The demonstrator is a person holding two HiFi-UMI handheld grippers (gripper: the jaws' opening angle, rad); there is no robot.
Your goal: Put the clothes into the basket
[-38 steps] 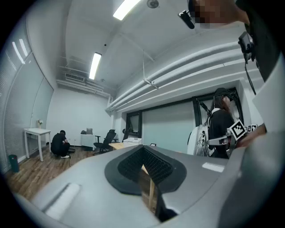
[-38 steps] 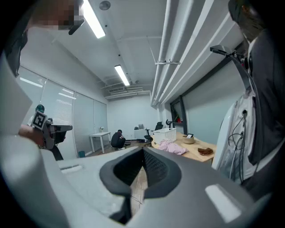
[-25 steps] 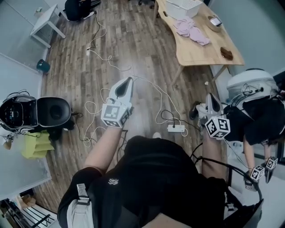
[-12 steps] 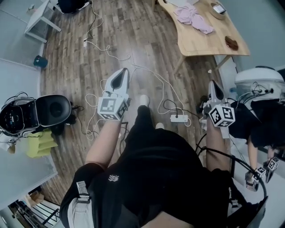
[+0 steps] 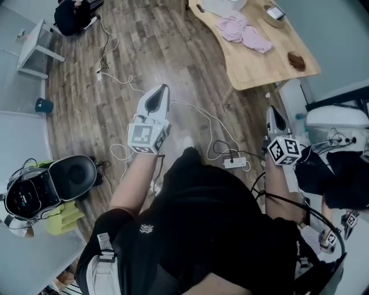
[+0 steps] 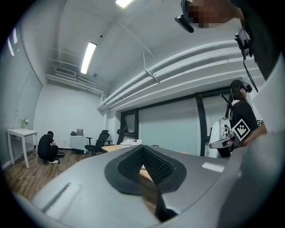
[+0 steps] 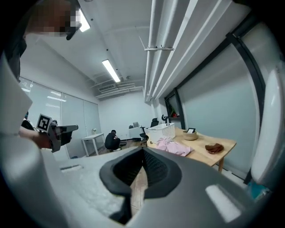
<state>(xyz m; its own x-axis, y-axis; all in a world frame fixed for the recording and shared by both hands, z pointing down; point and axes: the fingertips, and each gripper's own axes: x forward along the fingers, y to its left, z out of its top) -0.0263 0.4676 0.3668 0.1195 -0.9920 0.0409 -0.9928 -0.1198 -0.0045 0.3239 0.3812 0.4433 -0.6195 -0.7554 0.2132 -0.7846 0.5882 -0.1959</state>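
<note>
Head view: I see my left gripper (image 5: 165,88) held out over the wood floor (image 5: 115,75) and my right gripper (image 5: 270,109) out on the other side, near the corner of the wooden table (image 5: 262,63). The pink clothes (image 5: 242,33) lie in a heap on that table, well apart from both grippers. The white basket (image 5: 222,4) sits just beyond them at the frame's top edge. Each gripper's cube carries black-and-white square markers. A small white logo (image 5: 146,234) on my black shirt is too small to read. A white power strip (image 5: 235,163) lies on the floor among loose cables.

Left gripper view: the jaws are pressed together with nothing between them. Beyond their tips are the far table and basket. Another person (image 6: 240,120) with a marker cube stands at the right.

Right gripper view: these jaws are also closed tight and empty. The clothes sit on the tabletop beside the basket, with a bowl (image 7: 190,135) and a brown object (image 7: 214,148) further along. I can read no print here.
</note>
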